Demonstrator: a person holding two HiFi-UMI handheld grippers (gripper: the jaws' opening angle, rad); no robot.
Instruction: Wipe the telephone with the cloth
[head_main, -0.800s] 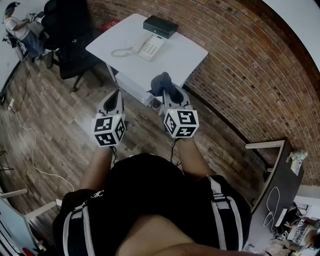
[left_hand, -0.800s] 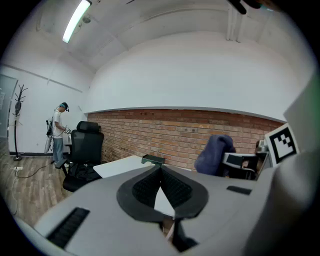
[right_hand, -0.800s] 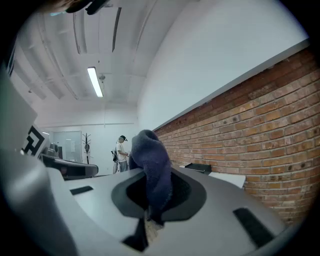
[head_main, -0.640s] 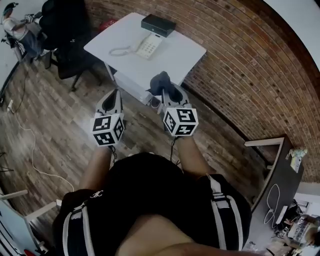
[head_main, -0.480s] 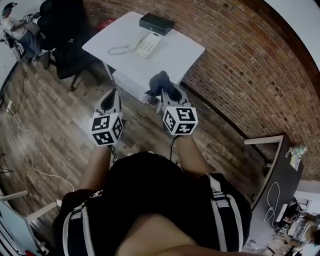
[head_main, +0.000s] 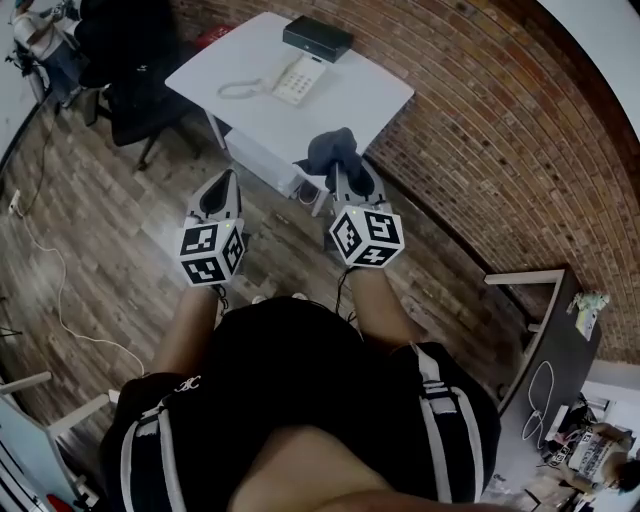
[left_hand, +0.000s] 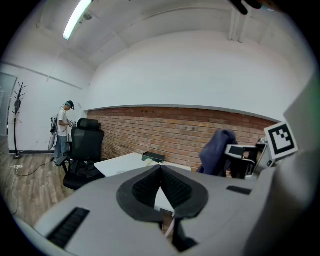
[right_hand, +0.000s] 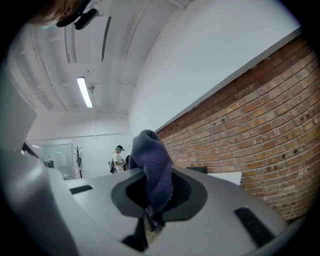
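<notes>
Over a wood-plank floor (head_main: 110, 240), a person in a black shirt (head_main: 300, 400) with white-striped sleeves holds two grippers out in front, side by side and apart, seen from the head camera. At that view's left, the left gripper (head_main: 224, 185) has its jaws pressed together, and its own view shows the dark pads meeting with nothing between them. Beside it, the right gripper (head_main: 342, 175) is clamped on a dark blue-grey cloth (head_main: 330, 150), which bunches up above the jaw tips; the right gripper view shows the fabric pinched between the pads and rising in a rounded fold. Both grippers are held in the air short of a white table (head_main: 350, 110), neither touching it. On the tabletop lies the white telephone (head_main: 298, 78), well apart from the cloth, its handset off the base and resting on the table to the phone's left, joined by a cord. A black box (head_main: 317, 38) sits just beyond the telephone at the table's far edge. A black office chair (head_main: 130, 90) stands to the table's left, and a red brick wall (head_main: 480, 150) runs along the right. Farther off, in the left gripper view, another person (left_hand: 63, 130) in a cap stands beyond the chair.
</notes>
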